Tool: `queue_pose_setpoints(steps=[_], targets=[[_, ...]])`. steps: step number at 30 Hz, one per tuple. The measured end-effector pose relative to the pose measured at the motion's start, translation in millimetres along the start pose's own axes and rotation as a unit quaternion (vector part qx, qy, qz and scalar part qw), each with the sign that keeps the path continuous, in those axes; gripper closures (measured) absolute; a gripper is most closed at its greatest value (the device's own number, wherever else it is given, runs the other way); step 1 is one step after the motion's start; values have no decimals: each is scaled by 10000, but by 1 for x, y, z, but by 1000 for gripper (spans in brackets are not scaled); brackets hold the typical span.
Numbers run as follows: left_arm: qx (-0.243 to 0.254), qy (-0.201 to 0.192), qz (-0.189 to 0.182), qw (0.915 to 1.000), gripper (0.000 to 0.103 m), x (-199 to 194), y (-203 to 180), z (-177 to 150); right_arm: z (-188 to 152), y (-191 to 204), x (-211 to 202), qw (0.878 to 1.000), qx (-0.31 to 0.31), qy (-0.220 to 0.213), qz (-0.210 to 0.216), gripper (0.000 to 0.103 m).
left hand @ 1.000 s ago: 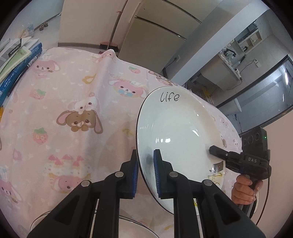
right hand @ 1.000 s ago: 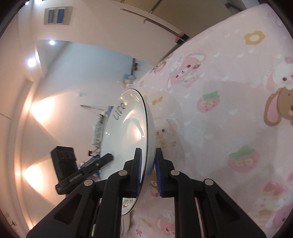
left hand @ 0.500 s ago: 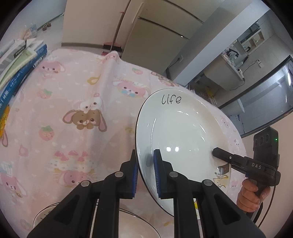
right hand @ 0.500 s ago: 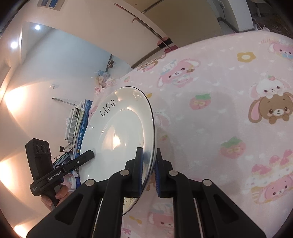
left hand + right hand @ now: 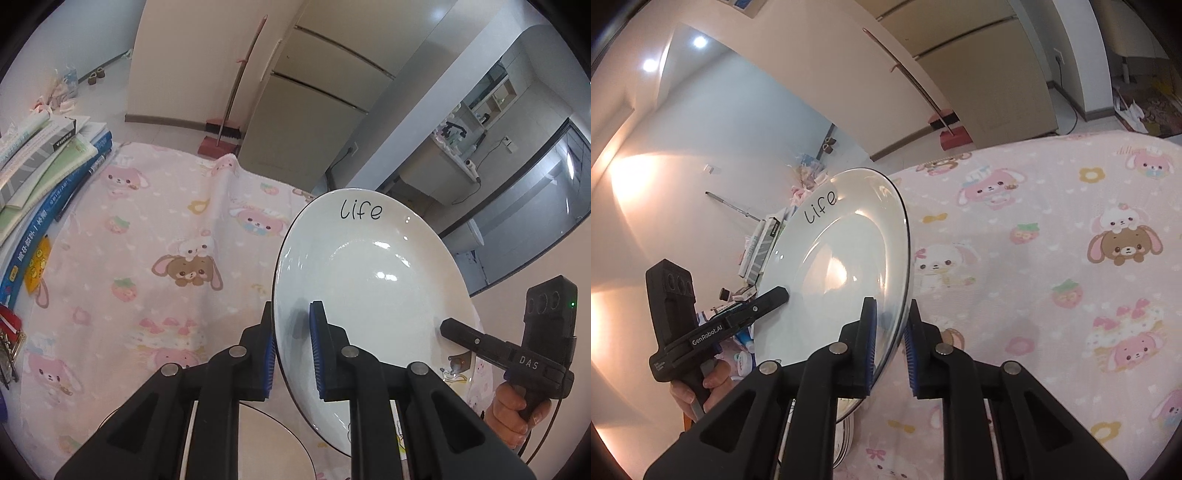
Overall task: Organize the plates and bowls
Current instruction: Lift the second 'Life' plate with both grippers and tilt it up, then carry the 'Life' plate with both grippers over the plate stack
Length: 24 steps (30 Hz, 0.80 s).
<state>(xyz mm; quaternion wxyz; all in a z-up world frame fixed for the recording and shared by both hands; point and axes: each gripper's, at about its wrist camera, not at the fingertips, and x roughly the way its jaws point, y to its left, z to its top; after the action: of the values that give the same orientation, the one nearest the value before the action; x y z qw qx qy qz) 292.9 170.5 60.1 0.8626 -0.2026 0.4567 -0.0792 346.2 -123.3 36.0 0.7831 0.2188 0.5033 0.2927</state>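
Note:
A white plate [image 5: 369,280] with a thin black rim and the word "life" is held in the air above the pink bunny-print cloth [image 5: 129,258]. My left gripper [image 5: 291,350] is shut on its left rim. My right gripper [image 5: 889,349] is shut on the opposite rim of the same plate [image 5: 842,280]. Each gripper shows in the other's view, clamped on the far rim. Another black-rimmed white dish [image 5: 273,443] lies on the cloth under the left gripper; it also shows below the plate in the right wrist view [image 5: 846,435].
A stack of books [image 5: 40,173] lies at the table's left edge, with red clips [image 5: 9,339] below it. A broom [image 5: 229,122] and fridge [image 5: 314,96] stand beyond the far edge. The cloth [image 5: 1052,277] stretches right of the plate.
Both grippers have lifted the plate higher and tilted it more toward level. More of the room beyond the table shows. The grips on the rim are unchanged.

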Motion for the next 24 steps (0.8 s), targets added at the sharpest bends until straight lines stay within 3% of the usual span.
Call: queue_pose_setpoints(steps=[6, 10, 14, 24], targets=[[161, -223, 98, 9996, 86, -16, -9, 1, -4, 10, -7, 10000, -33, -13, 5, 89], [31, -125, -140, 9998, 86, -26, -1, -6, -11, 20, -17, 9999, -44, -116, 4, 89], [49, -137, -275, 9995, 86, -51, 4, -24, -23, 34, -31, 9998, -121, -163, 53, 88], [-106, -422, -63, 9990, 86, -116, 30, -70, -69, 89, -35, 9975, -699, 80, -47, 88]])
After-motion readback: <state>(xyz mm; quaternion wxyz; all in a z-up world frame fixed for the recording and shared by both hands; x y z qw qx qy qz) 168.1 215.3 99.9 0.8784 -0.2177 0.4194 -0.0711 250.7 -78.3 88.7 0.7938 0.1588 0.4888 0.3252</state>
